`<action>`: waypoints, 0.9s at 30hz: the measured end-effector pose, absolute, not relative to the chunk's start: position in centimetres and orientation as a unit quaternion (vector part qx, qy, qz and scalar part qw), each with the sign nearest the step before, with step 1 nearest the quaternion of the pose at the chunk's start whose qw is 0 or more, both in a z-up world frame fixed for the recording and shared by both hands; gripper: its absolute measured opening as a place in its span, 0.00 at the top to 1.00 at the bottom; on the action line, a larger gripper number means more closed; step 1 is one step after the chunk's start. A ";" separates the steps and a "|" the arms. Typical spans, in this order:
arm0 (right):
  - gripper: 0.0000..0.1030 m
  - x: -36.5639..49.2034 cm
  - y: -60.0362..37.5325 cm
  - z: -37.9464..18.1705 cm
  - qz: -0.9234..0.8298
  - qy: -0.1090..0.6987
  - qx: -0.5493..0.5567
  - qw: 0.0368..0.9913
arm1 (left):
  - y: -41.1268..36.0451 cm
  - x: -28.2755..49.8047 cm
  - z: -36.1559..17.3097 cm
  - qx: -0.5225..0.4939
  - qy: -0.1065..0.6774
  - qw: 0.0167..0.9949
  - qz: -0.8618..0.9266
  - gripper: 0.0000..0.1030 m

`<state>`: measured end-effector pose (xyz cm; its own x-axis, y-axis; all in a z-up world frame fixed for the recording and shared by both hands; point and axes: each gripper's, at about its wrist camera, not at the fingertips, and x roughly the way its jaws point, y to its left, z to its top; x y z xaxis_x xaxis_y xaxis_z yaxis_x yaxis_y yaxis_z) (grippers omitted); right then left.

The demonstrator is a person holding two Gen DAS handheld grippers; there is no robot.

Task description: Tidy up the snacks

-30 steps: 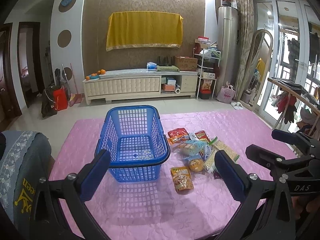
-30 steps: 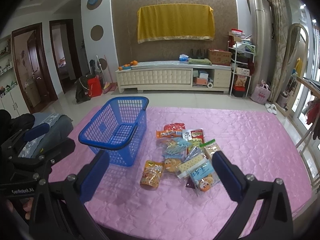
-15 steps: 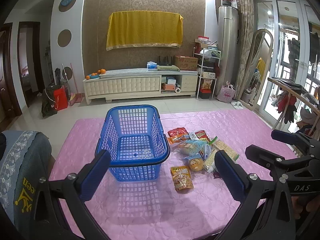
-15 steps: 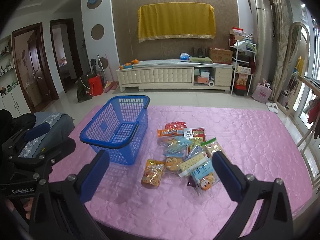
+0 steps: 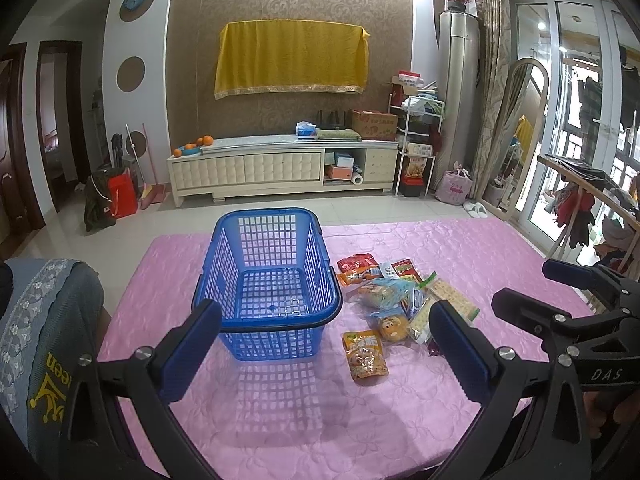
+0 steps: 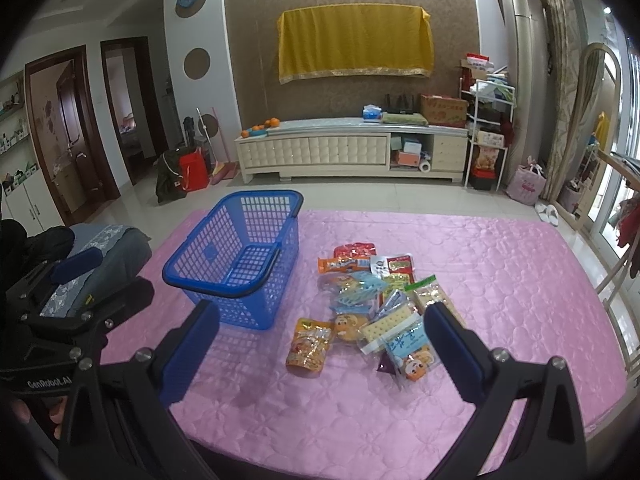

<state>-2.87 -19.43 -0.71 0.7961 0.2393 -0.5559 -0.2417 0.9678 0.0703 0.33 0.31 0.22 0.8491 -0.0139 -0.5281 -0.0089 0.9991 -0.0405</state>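
Nothing has shifted: blue basket (image 5: 268, 280) holds nothing, snack packets (image 6: 372, 304) beside it, both tongs spread, empty.

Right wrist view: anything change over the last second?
Small drift only: the right gripper eased slightly forward, so the basket and the snack pile sit a touch further right in its view. Nothing was gripped or released. The left gripper held its place, both stay open and empty, the basket is still empty and the snacks lie untouched on the pink cloth.
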 end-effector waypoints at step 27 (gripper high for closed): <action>0.00 -1.6 -20.2 0.7 0.136 0.275 -0.022 0.952 | -0.6 3.3 1.1 -0.013 0.295 0.955 -0.032 0.00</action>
<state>-1.57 -20.17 0.68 0.8122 0.2457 -0.5292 -0.2704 0.9622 0.0317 3.33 -0.59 1.11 0.8242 -0.0695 -0.5620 0.0544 0.9976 -0.0435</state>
